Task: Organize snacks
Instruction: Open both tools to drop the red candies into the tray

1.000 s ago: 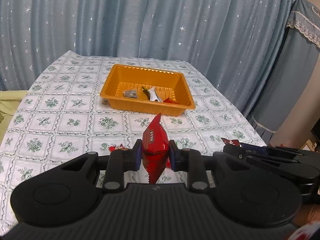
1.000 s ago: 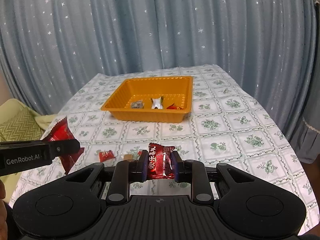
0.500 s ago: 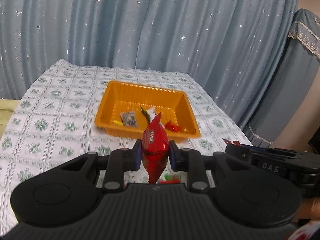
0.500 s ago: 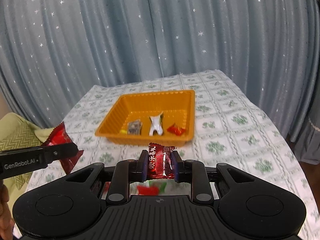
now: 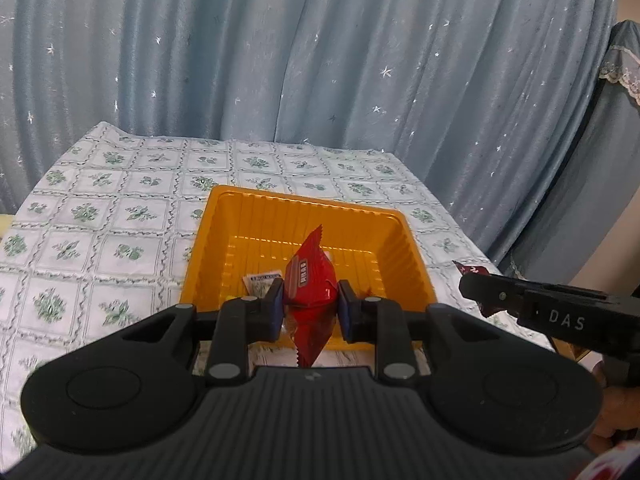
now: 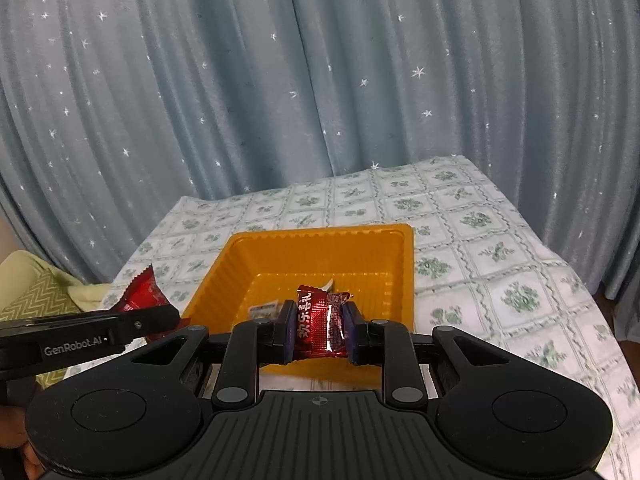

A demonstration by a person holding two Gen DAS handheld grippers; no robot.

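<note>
While each claw — left (image 5: pixel 311 312), right (image 6: pixel 320 330) — clamps 1 red packet (image 5: pixel 310 280), both block the orange tray (image 5: pixel 256 216).

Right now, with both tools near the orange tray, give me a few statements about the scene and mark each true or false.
1. The left tool grips a red snack packet. True.
2. The right tool is empty. False: it holds a dark red wrapped candy.
3. The orange tray is empty. False: a small printed packet lies inside.
4. The tray sits on a floral tablecloth. True.
5. A brick wall stands behind the table. False: a blue starred curtain hangs there.
</note>
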